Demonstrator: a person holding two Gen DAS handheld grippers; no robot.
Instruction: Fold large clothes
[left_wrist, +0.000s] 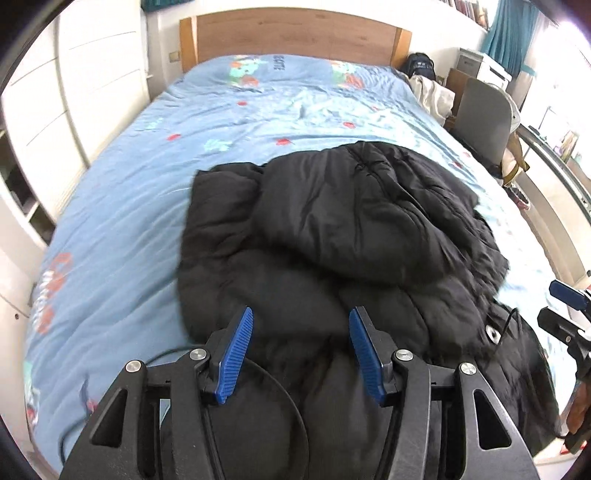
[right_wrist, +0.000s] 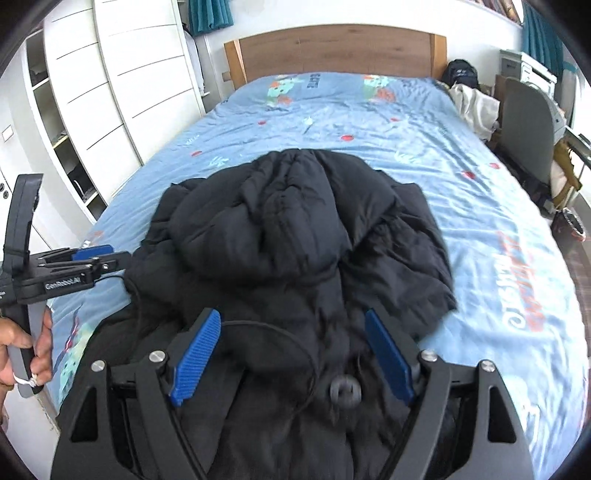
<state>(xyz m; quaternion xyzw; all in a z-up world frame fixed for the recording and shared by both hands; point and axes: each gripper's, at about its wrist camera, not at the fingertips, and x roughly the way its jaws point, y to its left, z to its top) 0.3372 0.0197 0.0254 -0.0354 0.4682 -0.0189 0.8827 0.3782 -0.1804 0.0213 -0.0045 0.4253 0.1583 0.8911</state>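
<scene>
A black puffer jacket (left_wrist: 332, 236) lies bunched on the blue bed cover (left_wrist: 122, 192), its hood toward the headboard. My left gripper (left_wrist: 301, 314) hangs over the jacket's near part with its blue pads apart and nothing between them. In the right wrist view the same jacket (right_wrist: 295, 236) fills the middle, and my right gripper (right_wrist: 293, 317) stands open wide above its lower part, holding nothing. A drawcord with a round stopper (right_wrist: 345, 391) lies on the jacket between the right fingers. The left gripper (right_wrist: 92, 254) shows at that view's left edge, held by a hand (right_wrist: 22, 347).
A wooden headboard (left_wrist: 295, 33) closes the far end of the bed. White wardrobes (right_wrist: 110, 92) line the left side. A grey chair (right_wrist: 524, 122), a backpack (right_wrist: 460, 75) and heaped cloth stand along the right side. The right gripper (left_wrist: 569, 295) shows at the left view's right edge.
</scene>
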